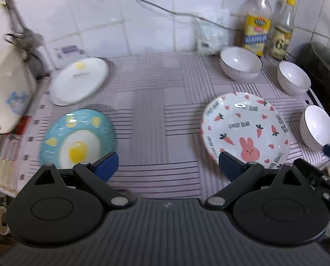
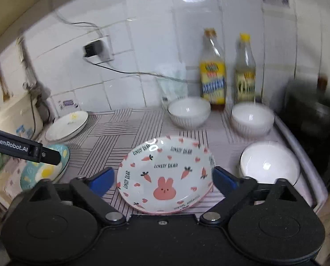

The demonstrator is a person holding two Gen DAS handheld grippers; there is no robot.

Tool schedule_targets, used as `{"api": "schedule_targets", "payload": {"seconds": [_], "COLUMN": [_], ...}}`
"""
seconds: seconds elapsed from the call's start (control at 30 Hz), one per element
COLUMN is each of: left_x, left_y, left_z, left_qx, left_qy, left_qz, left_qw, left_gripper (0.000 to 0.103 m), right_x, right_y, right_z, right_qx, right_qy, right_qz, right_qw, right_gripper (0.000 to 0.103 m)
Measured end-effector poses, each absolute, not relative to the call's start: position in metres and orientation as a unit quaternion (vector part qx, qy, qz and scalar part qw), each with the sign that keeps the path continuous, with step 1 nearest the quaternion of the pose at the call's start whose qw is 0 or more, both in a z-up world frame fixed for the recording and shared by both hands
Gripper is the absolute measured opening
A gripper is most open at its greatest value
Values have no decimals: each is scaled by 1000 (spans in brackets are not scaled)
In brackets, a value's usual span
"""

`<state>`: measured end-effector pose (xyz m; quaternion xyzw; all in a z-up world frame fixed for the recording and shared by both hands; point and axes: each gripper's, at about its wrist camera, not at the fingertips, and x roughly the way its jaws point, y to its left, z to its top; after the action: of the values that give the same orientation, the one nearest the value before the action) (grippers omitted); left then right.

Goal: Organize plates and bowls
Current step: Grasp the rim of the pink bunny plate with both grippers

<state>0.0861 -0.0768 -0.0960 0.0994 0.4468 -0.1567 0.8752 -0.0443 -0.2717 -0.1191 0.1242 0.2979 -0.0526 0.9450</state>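
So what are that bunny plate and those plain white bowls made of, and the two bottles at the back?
The round white bunny-and-carrot plate looks like glazed ceramic: glossy, with a bright glare spot and printed pattern. The three white ribbed bowls seem the same, shiny inside. The two clear yellow-capped bottles are see-through; glass or plastic, I can't tell.

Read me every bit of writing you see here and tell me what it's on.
"LOVELY BEAR": repeated on the rabbit plate.
"GenRobot.AI": on the left gripper, seen from the right wrist.
Bottle labels: too blurred to read.
Wall sticker: too blurred.
White plate: print too small.
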Motion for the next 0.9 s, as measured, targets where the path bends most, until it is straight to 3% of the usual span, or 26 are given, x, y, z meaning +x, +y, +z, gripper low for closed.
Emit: {"api": "schedule_targets", "payload": {"seconds": [0.1,0.43,0.5,0.63,0.73,0.8,0.9], "left_x": [106,154,161,167,167,168,169], "left_y": [-93,-132,-136,-138,-139,-139,-138], "left_z": [-119,-179,-190,-200,-203,-204,-206], "left_qx": [96,142,146,137,130,116,84], "left_qy": [472,508,524,532,532,537,547], "left_qz": [-182,-196,-197,-209,-225,-235,-246], "left_qw": [857,826,816,809,806,802,796], "left_gripper": [98,90,76,70,60,48,32], "right_x": [-32,-11,-6,0,3,3,6], "right_y": [-290,-314,-319,-324,-329,-331,-331], "right_z": [-148,-204,-213,-225,-226,-228,-229], "right_qx": [172,217,225,220,230,245,250], "right_qy": [315,342,349,364,361,358,357], "right_qz": [-48,-71,-78,-95,-92,-83,-77], "right_qw": [932,911,906,900,899,897,897], "right_gripper": [87,76,68,53,40,24,22]}}
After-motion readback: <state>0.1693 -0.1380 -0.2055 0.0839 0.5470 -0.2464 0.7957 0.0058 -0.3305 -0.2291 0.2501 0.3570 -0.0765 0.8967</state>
